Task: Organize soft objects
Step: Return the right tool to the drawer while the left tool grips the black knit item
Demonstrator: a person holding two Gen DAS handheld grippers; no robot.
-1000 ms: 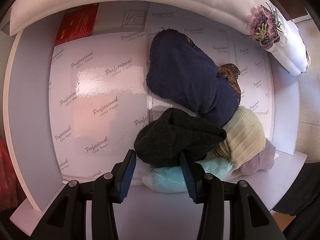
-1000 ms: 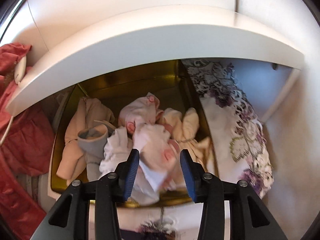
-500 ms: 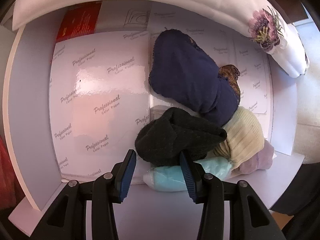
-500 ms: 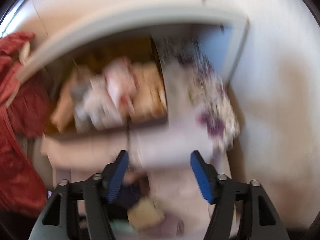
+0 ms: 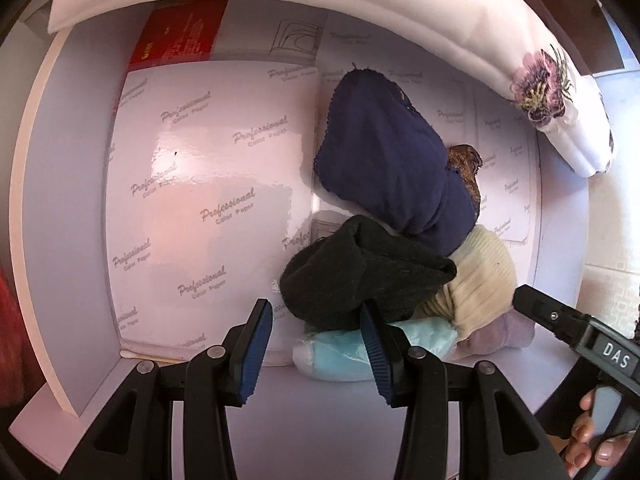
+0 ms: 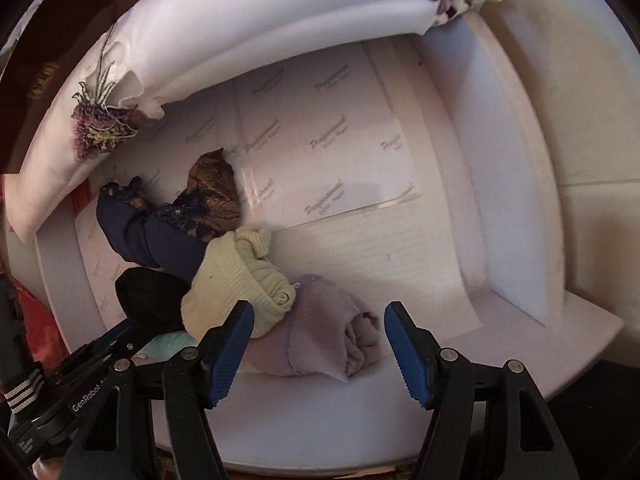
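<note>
Socks and other soft rolls lie heaped on a white shelf point(image 5: 520, 384) lined with glossy printed paper point(image 5: 208, 184). In the left wrist view the left gripper point(image 5: 316, 344) points down at the heap with its fingers point(image 5: 256, 344) set moderately apart and nothing pressed between them; the black knit roll point(image 5: 352, 276) lies just beyond the fingertips, nearer the right finger, and the pale blue roll point(image 5: 340, 356) shows in the gap and under that finger. Past the black roll lies the navy cloth point(image 5: 388, 160), with a brown lace piece point(image 5: 466, 164) at its far side. Right of the fingers sit the cream ribbed roll point(image 5: 480, 280) and the lilac roll point(image 5: 508, 332). In the right wrist view the right gripper point(image 6: 320, 344) has its jaws opening, wide apart, and the lilac roll lies between the fingers point(image 6: 408, 352) without either pad pressing it; the cream roll touches it just beyond the left finger. A padded white cloth point(image 6: 260, 28) with embroidered flowers drapes above the shelf.
</note>
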